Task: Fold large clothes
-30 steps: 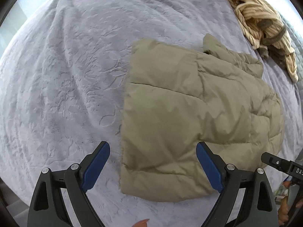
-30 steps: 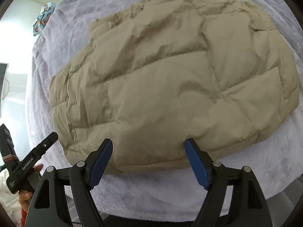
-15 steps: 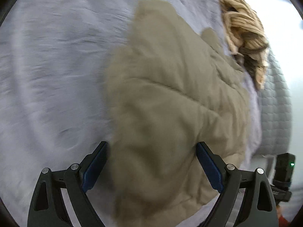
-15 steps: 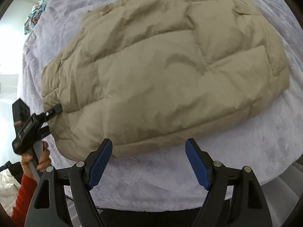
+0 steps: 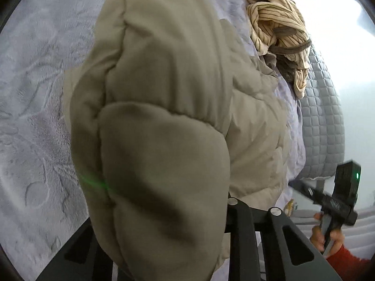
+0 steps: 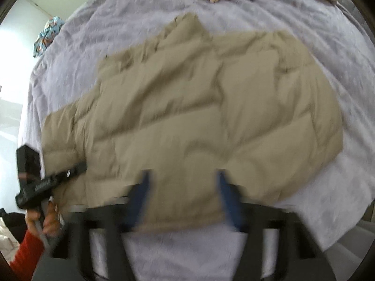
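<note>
Jacket point(image 6: 192, 117) lies on our lavender bedspread point(image 5: 35, 93) near striped laundry point(image 5: 276, 16); both grippers, left point(image 5: 164, 222) and right point(image 6: 182, 192), have just been closing onto its hem, fingertips hidden or blurred

Daylight floods both fisheye views. In the left wrist view glare whites out the area at 2 o'clock, and a green flare streak lies across the shaded fold of the khaki jacket point(image 5: 159, 154) at 7 o'clock. The right wrist view is smeared by motion blur, worst on the tongs point(image 6: 182, 194) at 6 o'clock. Black lens rims curve around the corners.
</note>
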Demonstrator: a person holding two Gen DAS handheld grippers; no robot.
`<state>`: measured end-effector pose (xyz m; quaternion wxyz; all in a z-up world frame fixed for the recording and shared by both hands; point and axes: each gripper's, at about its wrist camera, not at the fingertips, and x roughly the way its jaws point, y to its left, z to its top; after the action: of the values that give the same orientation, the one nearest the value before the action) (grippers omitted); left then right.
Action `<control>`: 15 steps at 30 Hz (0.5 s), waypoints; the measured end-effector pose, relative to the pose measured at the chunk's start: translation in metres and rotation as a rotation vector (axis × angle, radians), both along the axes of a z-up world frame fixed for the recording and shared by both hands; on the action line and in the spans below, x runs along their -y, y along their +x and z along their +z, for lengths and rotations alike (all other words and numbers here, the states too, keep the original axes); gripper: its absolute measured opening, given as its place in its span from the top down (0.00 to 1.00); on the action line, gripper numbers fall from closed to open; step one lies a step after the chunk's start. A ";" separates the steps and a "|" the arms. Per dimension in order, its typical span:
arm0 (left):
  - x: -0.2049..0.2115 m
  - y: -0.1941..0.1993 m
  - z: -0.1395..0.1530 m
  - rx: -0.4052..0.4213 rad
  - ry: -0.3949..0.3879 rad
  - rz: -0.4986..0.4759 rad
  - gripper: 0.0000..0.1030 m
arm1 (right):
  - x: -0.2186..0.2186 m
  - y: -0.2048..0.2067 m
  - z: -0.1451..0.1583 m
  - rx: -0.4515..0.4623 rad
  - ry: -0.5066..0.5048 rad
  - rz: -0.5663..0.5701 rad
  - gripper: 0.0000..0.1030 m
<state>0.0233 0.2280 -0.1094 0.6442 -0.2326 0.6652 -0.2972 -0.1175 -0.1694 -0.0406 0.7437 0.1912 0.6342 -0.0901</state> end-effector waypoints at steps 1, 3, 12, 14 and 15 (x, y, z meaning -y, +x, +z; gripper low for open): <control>0.002 -0.001 0.006 0.003 0.005 0.007 0.75 | 0.005 0.004 -0.002 0.011 0.011 0.001 0.69; 0.005 -0.001 0.018 0.009 0.006 0.022 0.76 | 0.011 0.012 -0.006 0.047 0.057 0.010 0.74; 0.040 -0.012 0.100 0.025 -0.022 0.091 0.77 | 0.016 0.062 -0.061 0.098 0.201 0.050 0.75; 0.060 -0.016 0.122 0.044 -0.007 0.074 0.77 | 0.021 0.071 -0.074 0.100 0.253 0.040 0.75; 0.073 -0.018 0.132 0.048 0.002 0.068 0.77 | 0.022 0.074 -0.079 0.100 0.270 0.035 0.75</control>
<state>0.0054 0.1554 0.0230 0.6700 -0.2473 0.6414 -0.2802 -0.0438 -0.1915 -0.1195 0.7435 0.2826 0.6058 0.0190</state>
